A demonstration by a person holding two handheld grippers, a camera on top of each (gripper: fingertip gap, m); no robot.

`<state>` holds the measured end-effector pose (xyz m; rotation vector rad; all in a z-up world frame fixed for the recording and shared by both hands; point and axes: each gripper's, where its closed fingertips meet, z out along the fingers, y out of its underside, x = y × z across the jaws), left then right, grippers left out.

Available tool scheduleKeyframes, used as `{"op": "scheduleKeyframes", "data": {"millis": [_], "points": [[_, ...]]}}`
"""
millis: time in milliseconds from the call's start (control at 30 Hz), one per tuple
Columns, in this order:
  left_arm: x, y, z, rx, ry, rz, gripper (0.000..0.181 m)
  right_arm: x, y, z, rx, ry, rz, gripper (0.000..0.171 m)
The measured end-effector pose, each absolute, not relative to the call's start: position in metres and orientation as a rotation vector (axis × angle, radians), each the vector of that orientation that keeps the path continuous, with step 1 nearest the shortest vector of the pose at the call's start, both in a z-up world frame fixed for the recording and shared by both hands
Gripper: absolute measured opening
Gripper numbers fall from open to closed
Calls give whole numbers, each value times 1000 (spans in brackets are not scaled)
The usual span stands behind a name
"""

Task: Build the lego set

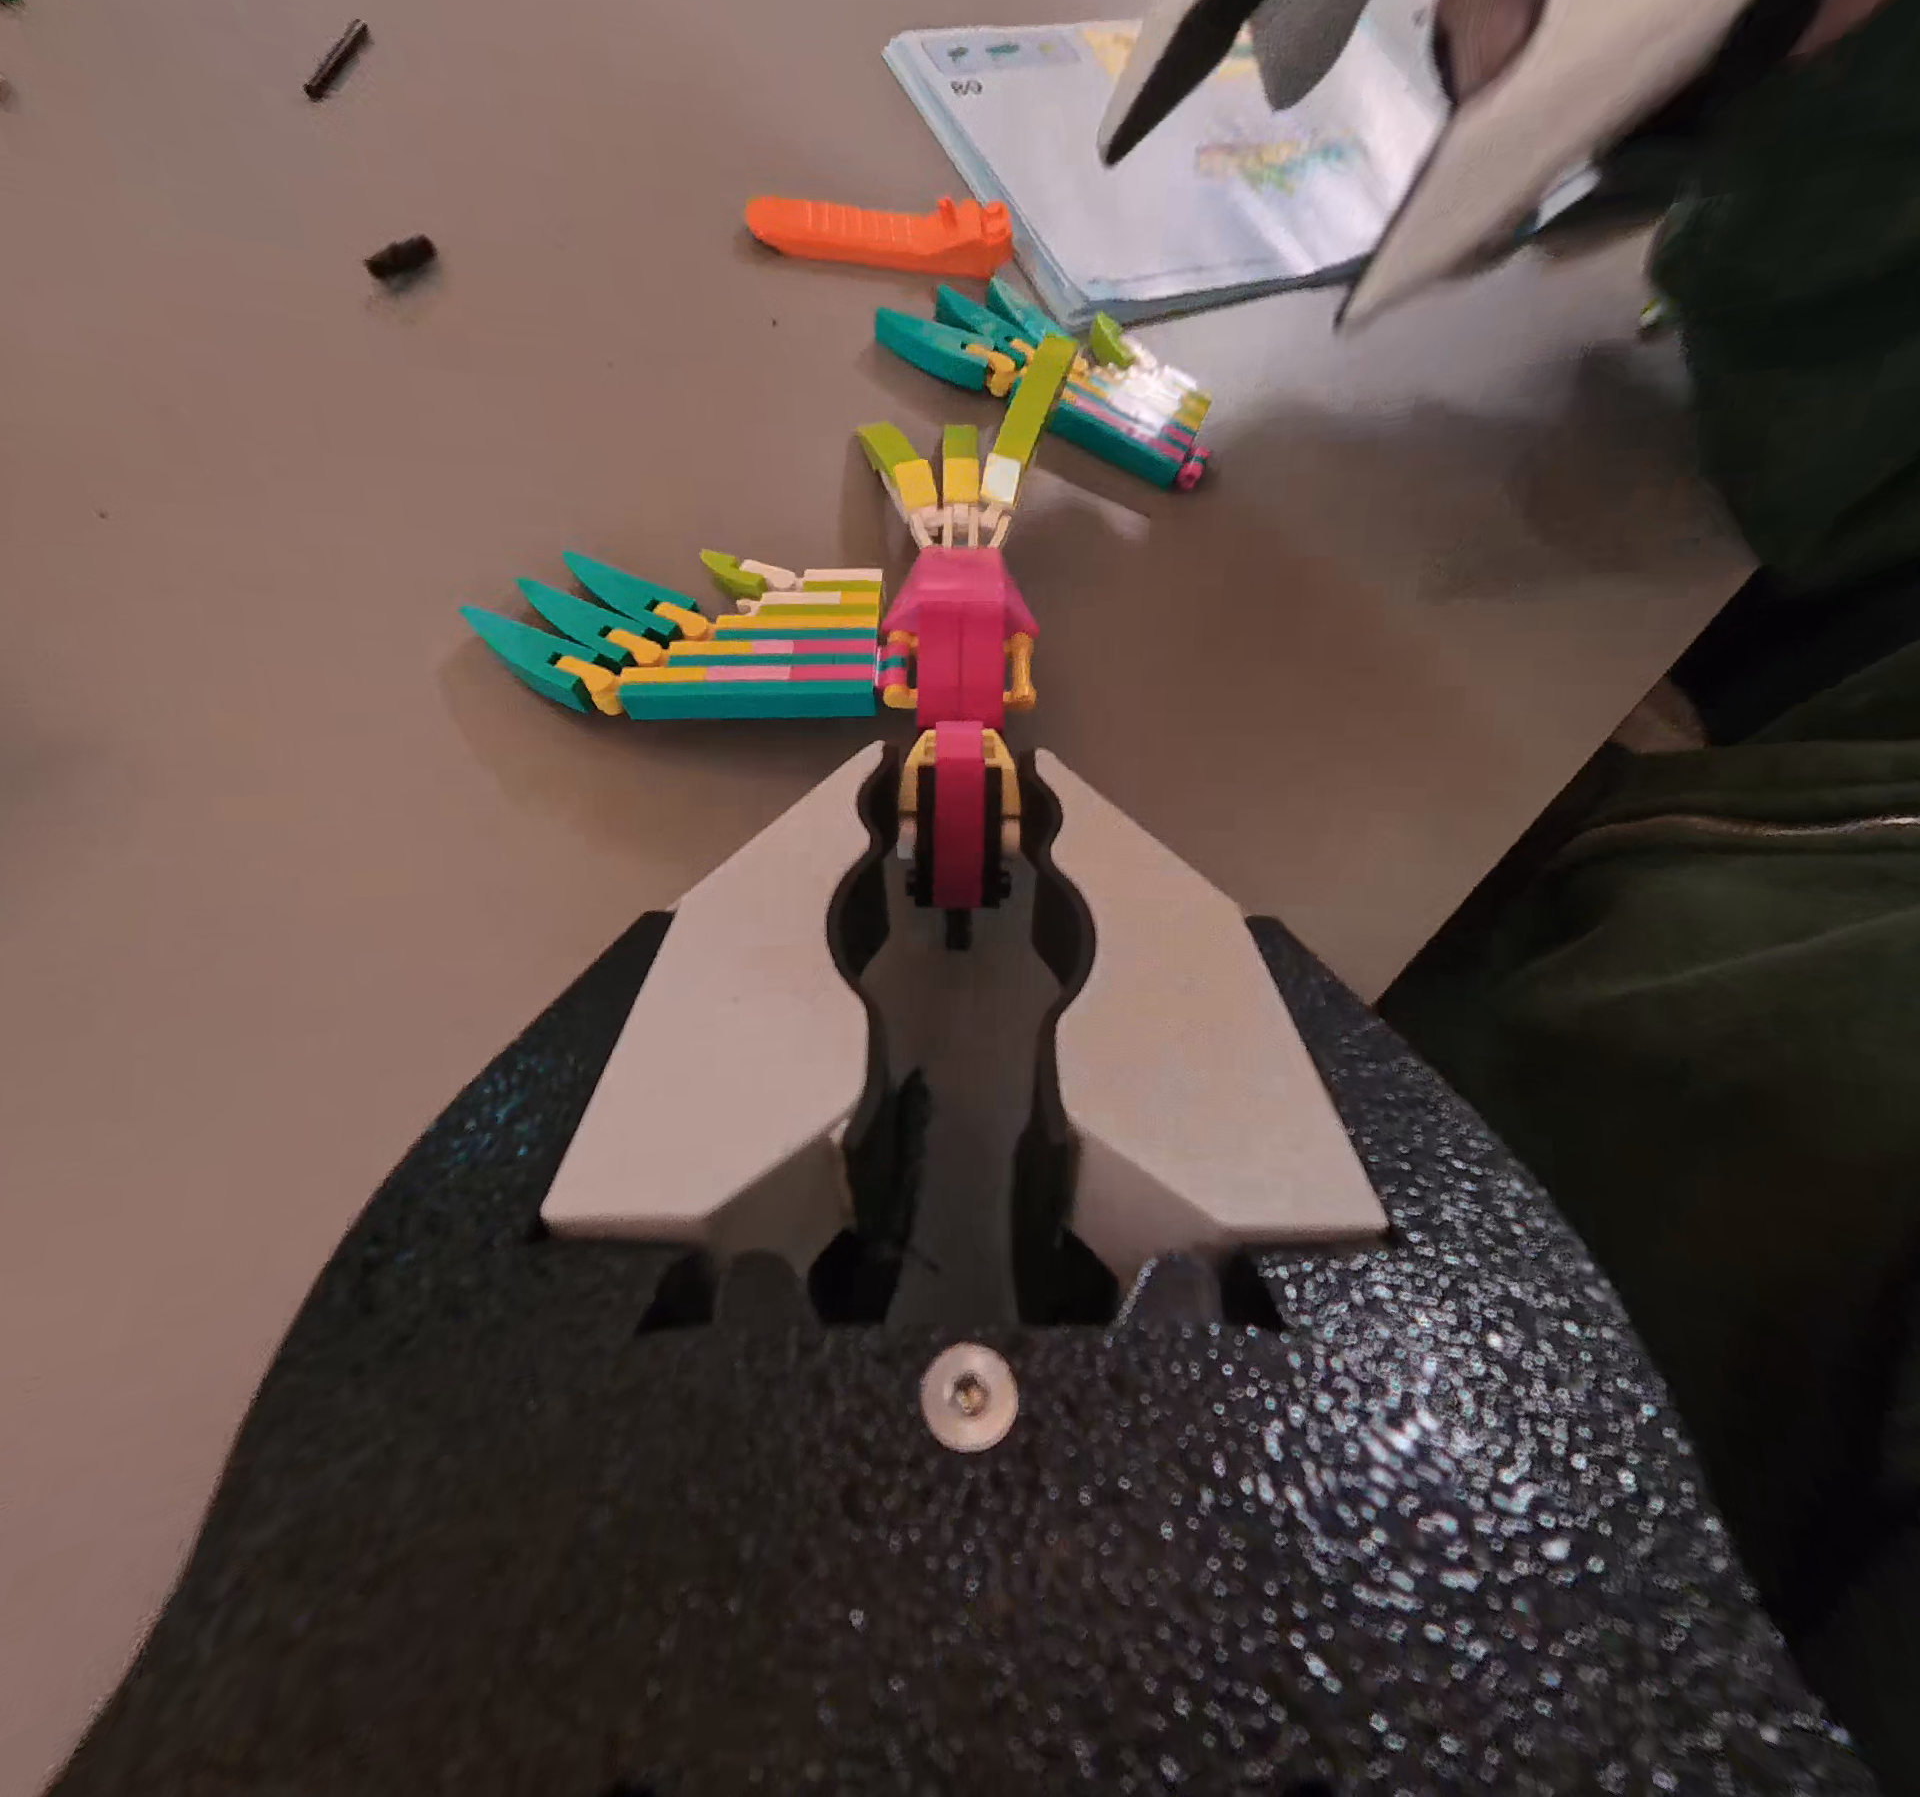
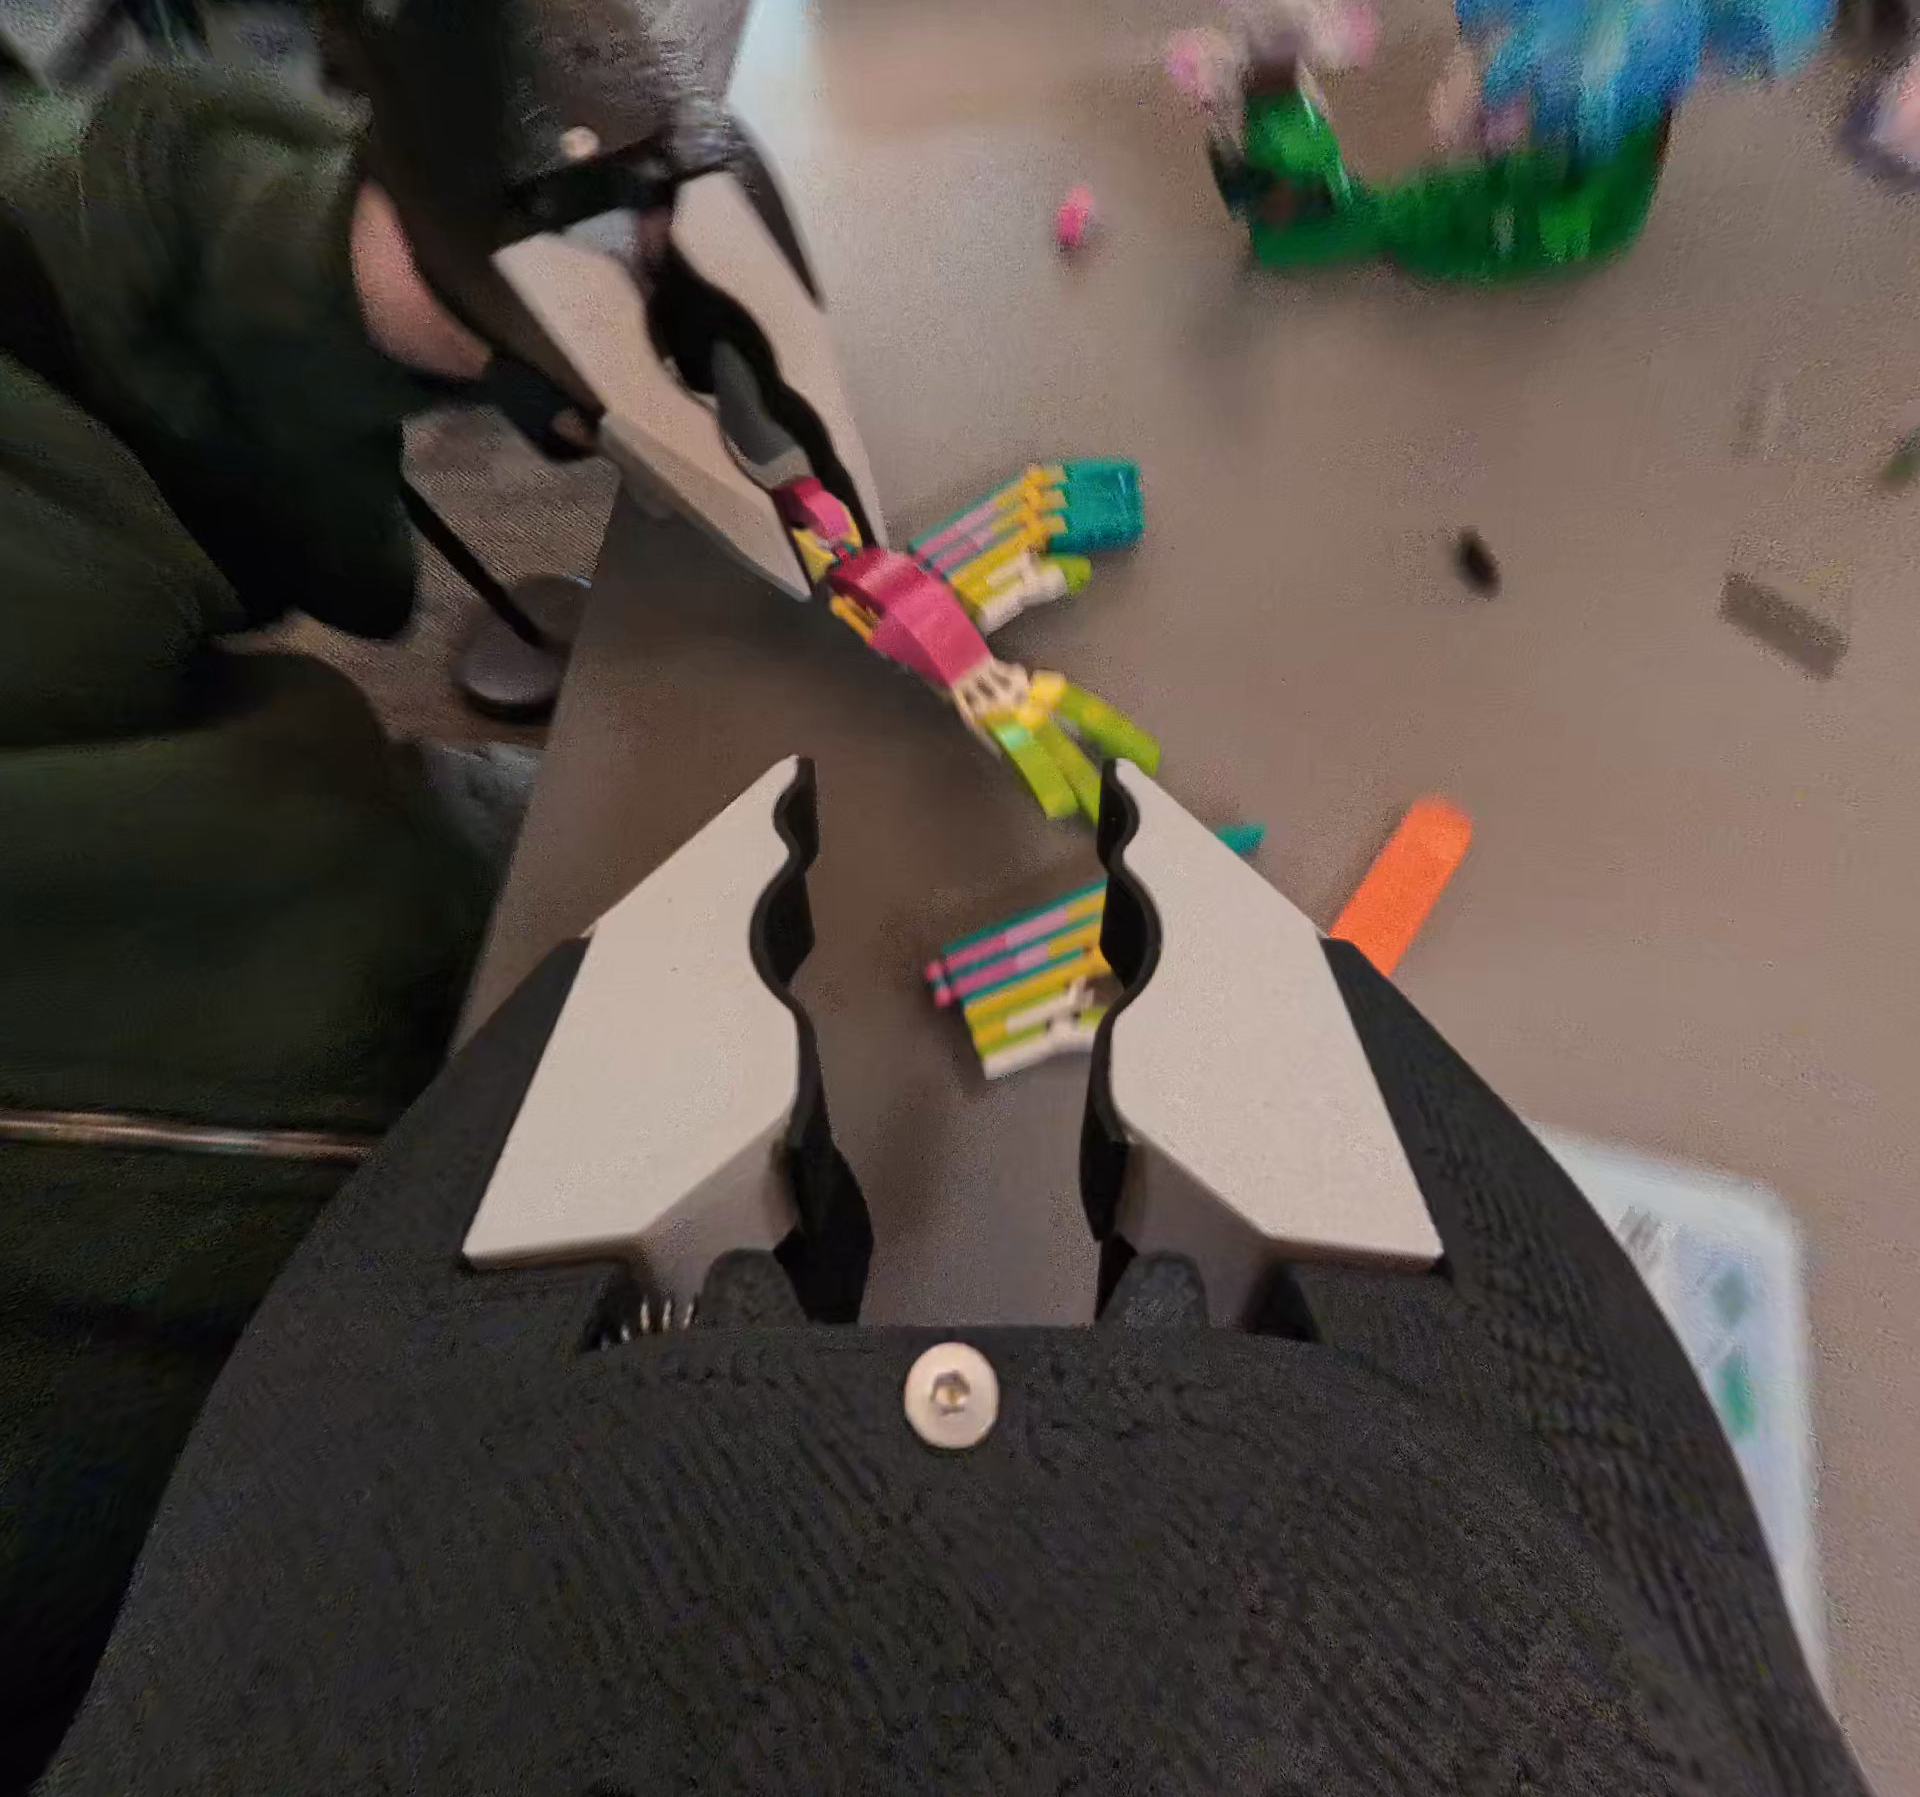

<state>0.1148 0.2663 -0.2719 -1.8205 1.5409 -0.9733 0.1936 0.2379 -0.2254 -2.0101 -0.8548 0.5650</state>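
Observation:
My left gripper (image 1: 958, 755) is shut on the pink head end of a lego bird (image 1: 961, 635) and holds it low over the table. The bird has lime and yellow tail feathers (image 1: 977, 459). A teal, yellow and pink wing (image 1: 717, 651) meets its left side; I cannot tell whether it is joined. A second wing (image 1: 1060, 397) lies loose beyond it. My right gripper (image 2: 956, 776) is open and empty, above the loose wing (image 2: 1023, 984), with the tail feathers (image 2: 1070, 750) near its tips. It shows blurred at the top right of the left wrist view (image 1: 1226, 235). The left gripper (image 2: 826, 542) and the bird (image 2: 920, 620) show in the right wrist view.
An orange brick separator (image 1: 883, 235) and an instruction booklet (image 1: 1195, 189) lie behind the loose wing. Small dark pieces (image 1: 400, 256) are scattered at the left. A green and blue lego build (image 2: 1507, 137) stands at the far side. The table edge (image 1: 1558, 812) and a person's green sleeve are at the right. Spacing between my two grippers at the tips: around 11 cm. The left gripper is farther from the loose wing (image 2: 1023, 984), some 12 cm, than the right, some 6 cm.

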Motion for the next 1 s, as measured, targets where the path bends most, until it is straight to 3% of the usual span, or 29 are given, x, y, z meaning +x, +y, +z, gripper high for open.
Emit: {"op": "scheduleKeyframes", "data": {"millis": [233, 400, 467, 567, 667, 800, 900, 1000], "points": [[119, 263, -259, -1875, 1426, -1222, 20, 149, 262, -254, -1658, -1375, -220, 54], [121, 260, -252, -1857, 1413, -1304, 21, 148, 282, -274, -1629, -1457, -456, 22], [123, 255, -242, -1774, 1430, -1336, 37, 148, 285, -276, -1637, -1464, -481, 21], [121, 265, -242, -1576, 1542, -985, 66, 146, 280, -272, -1659, -1444, -380, 20], [121, 265, -237, -1215, 1723, -523, 70, 142, 274, -264, -1675, -1422, -266, 19], [129, 256, -235, -894, 1831, -250, 56, 138, 266, -257, -1683, -1418, -175, 19], [135, 244, -233, -797, 1846, -282, 40, 137, 261, -254, -1688, -1415, -122, 18], [137, 246, -236, -801, 1850, -273, 36, 138, 257, -250, -1689, -1395, -54, 18]]}}
